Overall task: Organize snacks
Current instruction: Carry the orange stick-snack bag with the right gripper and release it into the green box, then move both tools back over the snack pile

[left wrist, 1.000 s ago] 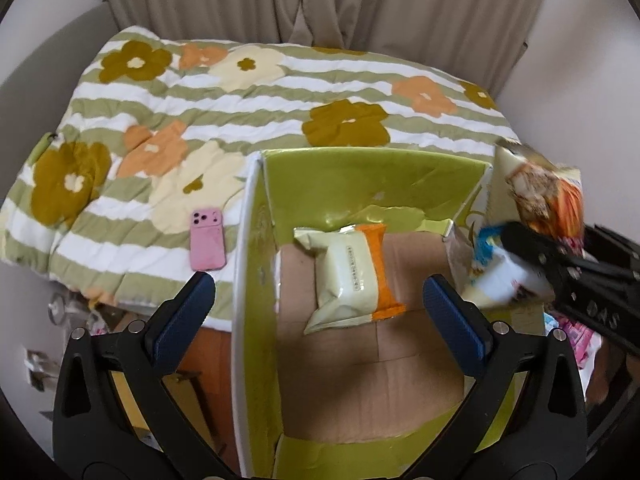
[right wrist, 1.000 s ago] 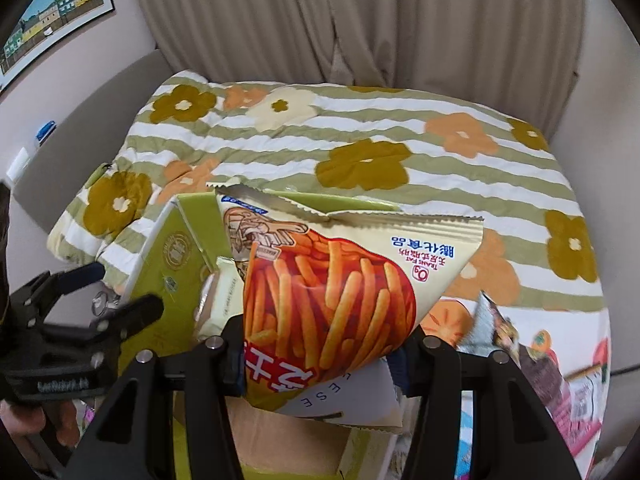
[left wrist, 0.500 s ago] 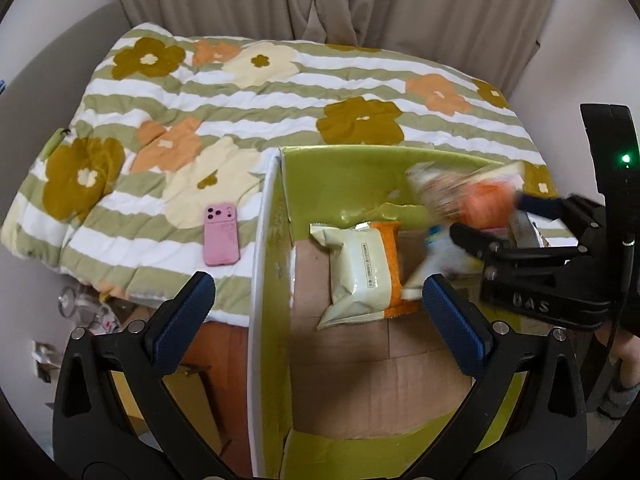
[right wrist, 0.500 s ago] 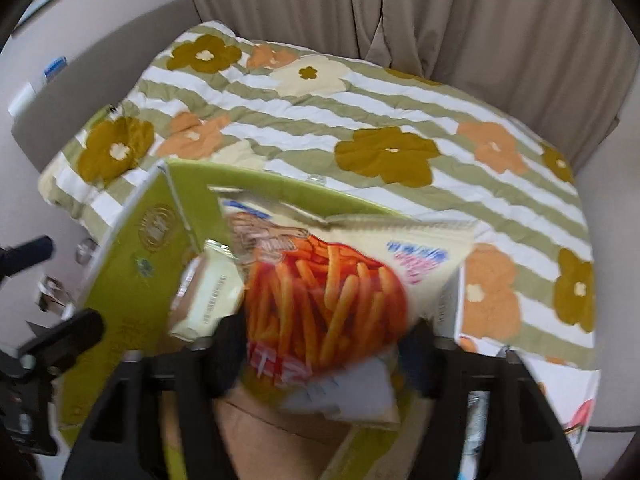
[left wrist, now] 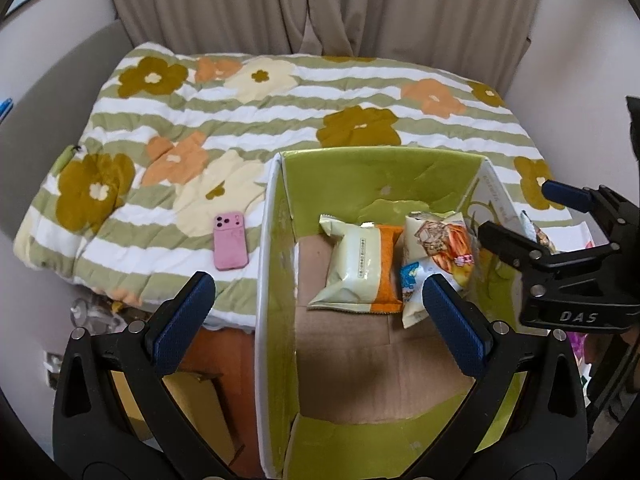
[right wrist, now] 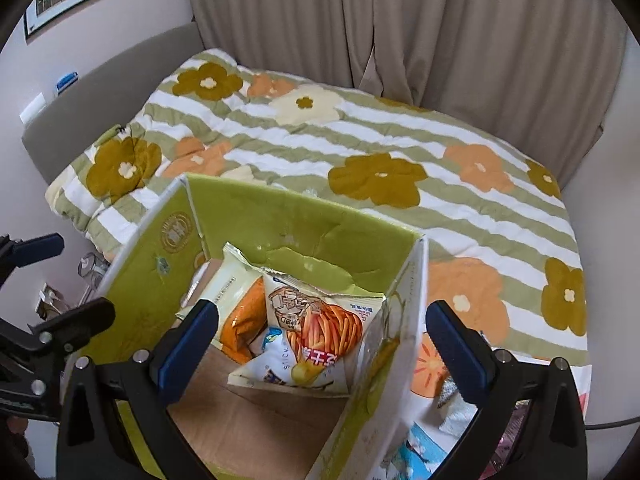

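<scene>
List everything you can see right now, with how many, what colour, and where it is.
Cardboard box: one, green walls, brown floor, at the bed's near edge.
Cream and orange snack pack: one, on the box floor near the far wall.
Orange fries snack bag: one, in the box beside the right wall.
White and blue stick snack bag: one, under the fries bag.
Pink phone: one, on the quilt left of the box.
Floral striped quilt: one, green and white, covering the bed.
Beige curtains: behind the bed.
More snack packets: count unclear, right of the box.
Left gripper: open, empty, over the box.
Right gripper: open, empty, straddling the box's right wall.
</scene>
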Motion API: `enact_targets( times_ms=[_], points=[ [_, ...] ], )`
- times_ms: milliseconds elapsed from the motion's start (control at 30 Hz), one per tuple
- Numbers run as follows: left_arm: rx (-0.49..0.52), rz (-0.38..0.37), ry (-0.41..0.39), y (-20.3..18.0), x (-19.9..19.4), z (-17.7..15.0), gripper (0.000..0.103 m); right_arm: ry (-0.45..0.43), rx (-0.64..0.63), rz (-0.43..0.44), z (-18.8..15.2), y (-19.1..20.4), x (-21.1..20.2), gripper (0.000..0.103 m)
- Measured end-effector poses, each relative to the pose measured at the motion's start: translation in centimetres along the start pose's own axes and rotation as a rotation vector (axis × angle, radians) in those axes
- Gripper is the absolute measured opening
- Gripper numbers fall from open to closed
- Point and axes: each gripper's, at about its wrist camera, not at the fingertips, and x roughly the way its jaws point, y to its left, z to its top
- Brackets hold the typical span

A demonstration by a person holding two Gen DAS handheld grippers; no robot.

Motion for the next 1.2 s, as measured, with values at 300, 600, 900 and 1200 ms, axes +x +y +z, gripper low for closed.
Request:
enact_targets(
  times_ms=[300,600,900,1200],
  points=[
    [0.026,-0.007,-0.072,-0.1,-4.7,-0.9,0.102,-0.086,0.112,0.001,-0.8,-0.3,-6.8,0.103],
    [-0.002,-0.013,-0.122,-1.4,-9.4,-3.6,0.103,-0.165,0.186,-0.049,-4.5,-2.0,-13.3,0.103],
    [-0.037,-0.033,-0.135,-8.9,-12.7,-9.1,0.103,-0.247,0.251,-0.049,-11.7,-8.6,-19.7,0.103],
    [-0.008,-0.116,-0.069,-20.4,-12.1,-15.3,0.103,-0.223,0.299,-0.052,-20.5,-16.5,-23.0,0.103]
  ],
)
